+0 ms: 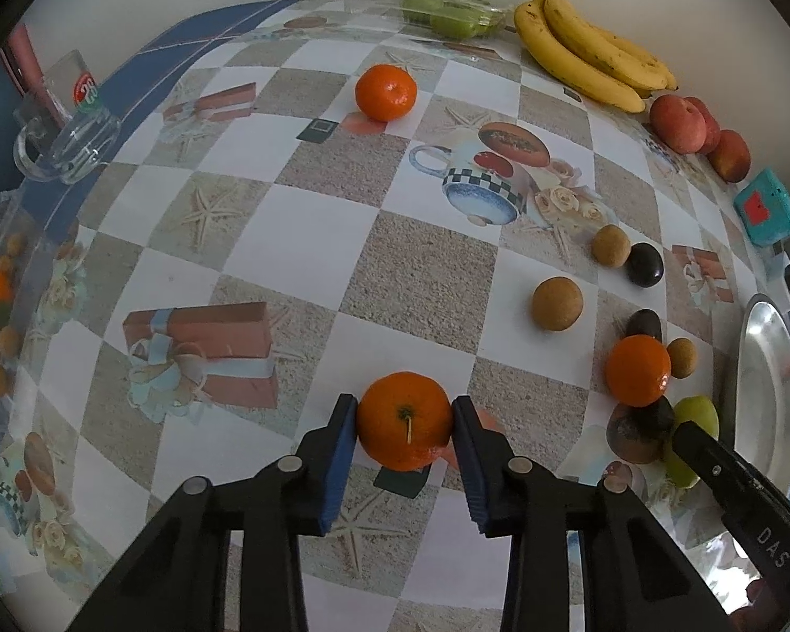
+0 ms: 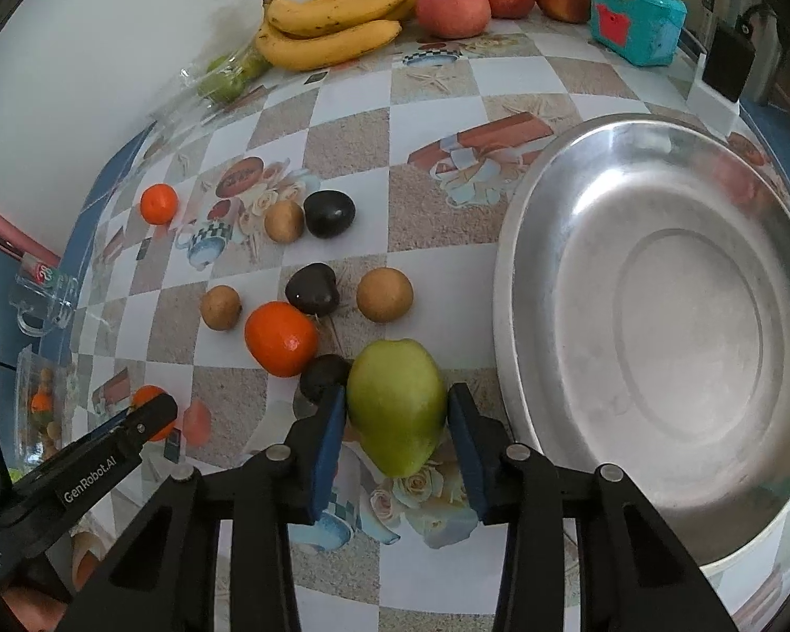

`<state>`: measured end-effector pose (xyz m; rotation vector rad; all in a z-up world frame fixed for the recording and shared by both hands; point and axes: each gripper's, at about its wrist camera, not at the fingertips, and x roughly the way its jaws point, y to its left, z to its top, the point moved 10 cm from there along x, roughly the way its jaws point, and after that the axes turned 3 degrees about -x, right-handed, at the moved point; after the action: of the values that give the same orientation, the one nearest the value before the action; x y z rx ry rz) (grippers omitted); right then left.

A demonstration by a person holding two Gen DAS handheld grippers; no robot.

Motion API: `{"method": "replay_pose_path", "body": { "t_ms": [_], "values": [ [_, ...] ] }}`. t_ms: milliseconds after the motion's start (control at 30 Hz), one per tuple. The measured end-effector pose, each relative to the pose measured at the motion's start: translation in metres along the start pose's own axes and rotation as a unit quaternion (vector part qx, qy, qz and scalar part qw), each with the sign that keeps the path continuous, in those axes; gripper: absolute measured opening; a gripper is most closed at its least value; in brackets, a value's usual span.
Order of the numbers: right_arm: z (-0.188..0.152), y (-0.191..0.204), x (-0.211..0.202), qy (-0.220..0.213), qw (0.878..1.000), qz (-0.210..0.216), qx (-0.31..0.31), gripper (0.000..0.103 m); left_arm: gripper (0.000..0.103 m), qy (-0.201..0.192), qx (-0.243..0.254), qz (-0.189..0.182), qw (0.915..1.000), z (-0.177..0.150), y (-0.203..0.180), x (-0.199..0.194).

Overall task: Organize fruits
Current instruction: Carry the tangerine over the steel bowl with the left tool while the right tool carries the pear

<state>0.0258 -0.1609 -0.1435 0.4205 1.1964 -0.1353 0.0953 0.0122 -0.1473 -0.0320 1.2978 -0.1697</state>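
Two grippers clamped: left gripper (image 1: 404, 421) on orange (image 1: 404, 420), right gripper (image 2: 395, 413) on green pear (image 2: 396, 405). "GenRobot.AI" lettering only in right view, lower left; "DAS" only in left view, lower right.

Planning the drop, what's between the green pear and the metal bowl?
Only the right gripper's outer finger and bare tablecloth, right wrist view.

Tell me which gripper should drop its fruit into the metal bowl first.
Right. The right gripper brackets the green pear directly beside the metal bowl. The left gripper clamps an orange farther away, with loose fruit between.
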Motion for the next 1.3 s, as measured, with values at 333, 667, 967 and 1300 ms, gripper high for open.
{"method": "replay_pose_path", "body": {
  "t_ms": [333,667,967,1300],
  "values": [
    [0.005,0.01,-0.02,-0.017,0.999,0.036,0.01,0.041,0.038,-0.023,-0.01,-0.01,0.9996,0.007,0.002,-0.02],
    [0.032,0.017,-0.037,-0.042,0.999,0.032,0.001,0.041,0.038,-0.068,-0.003,-0.003,0.9977,0.045,-0.014,-0.062],
    [0.057,0.005,-0.055,-0.068,0.998,0.02,0.001,0.041,0.038,-0.081,0.005,-0.016,0.9966,0.073,-0.055,-0.072],
    [0.059,-0.048,-0.065,-0.075,0.996,-0.018,0.039,0.041,0.038,-0.087,0.04,-0.049,0.9942,0.07,-0.112,-0.073]
  ]
}}
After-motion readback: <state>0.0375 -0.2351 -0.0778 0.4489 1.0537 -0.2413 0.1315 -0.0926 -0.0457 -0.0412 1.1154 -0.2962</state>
